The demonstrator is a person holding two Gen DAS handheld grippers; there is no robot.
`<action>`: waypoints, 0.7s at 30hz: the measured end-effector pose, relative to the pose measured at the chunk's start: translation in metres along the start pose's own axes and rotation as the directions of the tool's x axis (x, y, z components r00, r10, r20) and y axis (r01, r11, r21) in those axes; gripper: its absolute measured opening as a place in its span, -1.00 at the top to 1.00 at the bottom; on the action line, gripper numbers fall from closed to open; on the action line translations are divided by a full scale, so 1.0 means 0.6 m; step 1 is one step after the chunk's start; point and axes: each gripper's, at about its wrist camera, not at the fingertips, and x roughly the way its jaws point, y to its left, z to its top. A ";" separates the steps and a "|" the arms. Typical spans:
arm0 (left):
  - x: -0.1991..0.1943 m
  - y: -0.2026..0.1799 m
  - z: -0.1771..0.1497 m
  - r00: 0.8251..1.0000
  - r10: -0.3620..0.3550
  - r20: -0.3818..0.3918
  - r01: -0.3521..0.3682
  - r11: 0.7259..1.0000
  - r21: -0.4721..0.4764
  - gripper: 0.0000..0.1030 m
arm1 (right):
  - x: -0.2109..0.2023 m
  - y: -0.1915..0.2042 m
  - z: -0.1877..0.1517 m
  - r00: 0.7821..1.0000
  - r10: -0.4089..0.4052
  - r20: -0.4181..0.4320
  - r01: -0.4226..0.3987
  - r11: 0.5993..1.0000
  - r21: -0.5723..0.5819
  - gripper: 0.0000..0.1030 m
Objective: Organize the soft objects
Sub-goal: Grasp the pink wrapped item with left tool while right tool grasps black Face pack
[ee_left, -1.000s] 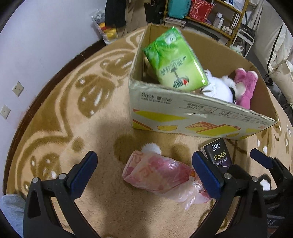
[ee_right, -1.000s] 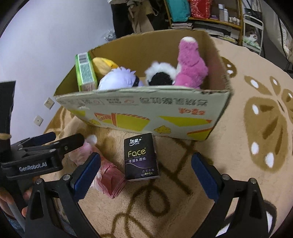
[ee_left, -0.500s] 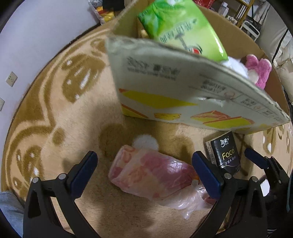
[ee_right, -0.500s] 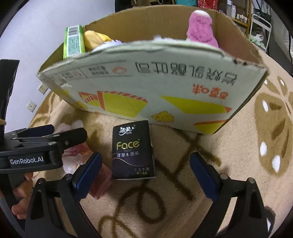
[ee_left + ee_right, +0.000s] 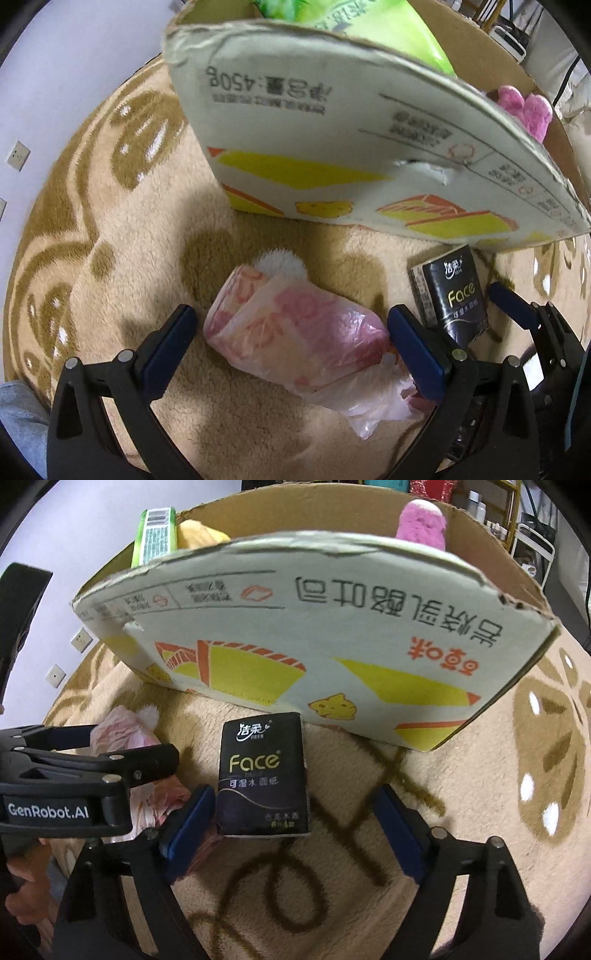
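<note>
Beige-and-brown patterned plush carpet (image 5: pixel 122 236); pale lavender wall (image 5: pixel 48 74) with sockets. Left gripper (image 5: pixel 291 332), right gripper (image 5: pixel 295 812): jaws released, holding nothing.

A thin, glossy, crinkled plastic bag (image 5: pixel 306 336) wrapped the pink roll, which lay on a deep-pile, fuzzy beige-and-brown carpet (image 5: pixel 122 240). The corrugated cardboard box (image 5: pixel 332 646) showed a matt printed face and a ragged torn rim. The black tissue pack (image 5: pixel 264 775) wore smooth, shiny film. A fluffy pink plush toy (image 5: pixel 423 522) poked above the rim.
</note>
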 end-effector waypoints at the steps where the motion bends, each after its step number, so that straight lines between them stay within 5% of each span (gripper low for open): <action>1: 0.002 -0.002 -0.001 1.000 0.001 -0.005 -0.001 1.000 0.002 -0.98 | 0.001 0.004 0.000 1.000 -0.004 -0.001 0.004 1.000 -0.006 -0.70; 12: 0.005 -0.008 -0.021 1.000 0.016 -0.013 -0.016 1.000 -0.026 -0.72 | 0.014 0.045 -0.009 0.999 -0.044 0.010 0.045 0.994 -0.097 -0.49; 17: 0.002 -0.012 -0.027 1.000 0.026 0.000 -0.026 0.999 -0.036 -0.46 | 0.013 0.051 -0.004 1.000 -0.001 0.011 0.002 0.995 -0.096 -0.02; 21: -0.008 -0.008 -0.031 1.000 0.003 0.011 -0.003 1.000 -0.004 -0.25 | 0.004 0.026 -0.001 0.999 0.035 0.006 -0.034 0.998 -0.058 0.05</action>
